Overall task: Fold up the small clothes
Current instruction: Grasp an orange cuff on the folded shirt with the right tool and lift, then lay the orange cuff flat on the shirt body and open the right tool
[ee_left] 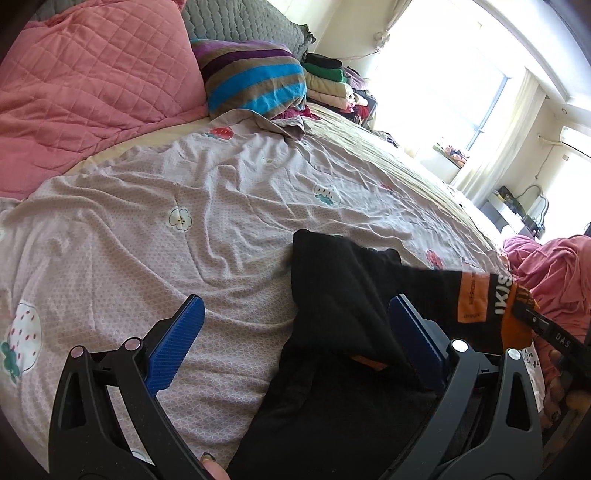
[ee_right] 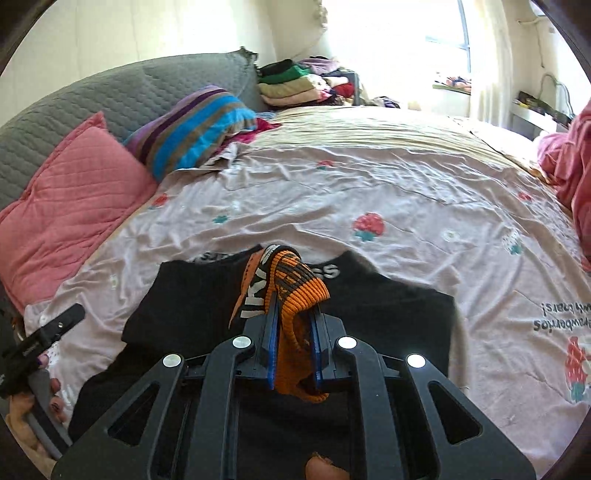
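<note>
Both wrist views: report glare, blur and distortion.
Left wrist view: window blown out white, bed sheet sharp, edges bent by fisheye. Right wrist view: window also overexposed, far pillows slightly soft, black garment loses detail in darkness.

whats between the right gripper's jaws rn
The orange ribbed knit cuff of the black garment is pinched between the right gripper's jaws, shown in the right wrist view.

Open left tool (ee_left: 295,332) over black garment (ee_left: 343,295)
</note>
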{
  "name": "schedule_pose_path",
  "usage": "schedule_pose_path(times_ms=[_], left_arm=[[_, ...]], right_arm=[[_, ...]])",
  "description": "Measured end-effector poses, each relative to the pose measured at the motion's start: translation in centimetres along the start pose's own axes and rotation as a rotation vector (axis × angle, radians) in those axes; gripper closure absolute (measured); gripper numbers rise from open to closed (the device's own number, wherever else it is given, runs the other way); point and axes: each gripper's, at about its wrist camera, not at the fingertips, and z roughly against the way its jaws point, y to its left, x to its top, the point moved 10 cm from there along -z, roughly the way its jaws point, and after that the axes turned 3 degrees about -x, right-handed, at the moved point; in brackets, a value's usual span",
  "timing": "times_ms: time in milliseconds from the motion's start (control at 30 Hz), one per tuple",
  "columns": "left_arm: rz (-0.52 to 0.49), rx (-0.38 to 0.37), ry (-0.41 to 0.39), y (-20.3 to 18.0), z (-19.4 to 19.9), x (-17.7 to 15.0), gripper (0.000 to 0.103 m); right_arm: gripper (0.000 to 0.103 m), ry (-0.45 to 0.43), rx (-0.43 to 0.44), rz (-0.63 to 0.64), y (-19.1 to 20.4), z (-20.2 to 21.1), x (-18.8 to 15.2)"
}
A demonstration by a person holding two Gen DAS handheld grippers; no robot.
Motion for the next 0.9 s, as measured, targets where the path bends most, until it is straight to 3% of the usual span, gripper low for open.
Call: schedule_pose_path(times_ms=[267, 500, 833, 900], left_arm=[[0.014, 0.031, 0.006, 0.3, -0.3, 1.5, 0.010], [-0.051, 0.032, 0.054, -1.6, -1.9, 2.3, 0.010], [-0.077, -0.049, 0.165, -5.2, -6.5, 0.9, 0.010], [-0.083, -0.054, 0.179, -5.5, -7.0, 0.5, 0.015]], right_arm=[[0.090, 0.018, -0.029, -0.036, -2.0, -0.7, -1.1], [0.090, 0.024, -0.049, -0.041, -2.8, -0.8, -1.5], [0.090, 0.062, -0.075, -0.048, -3.5, -1.7, -2.7], [0.090, 0.066, -0.082, -0.047, -3.6, -1.8, -2.9]])
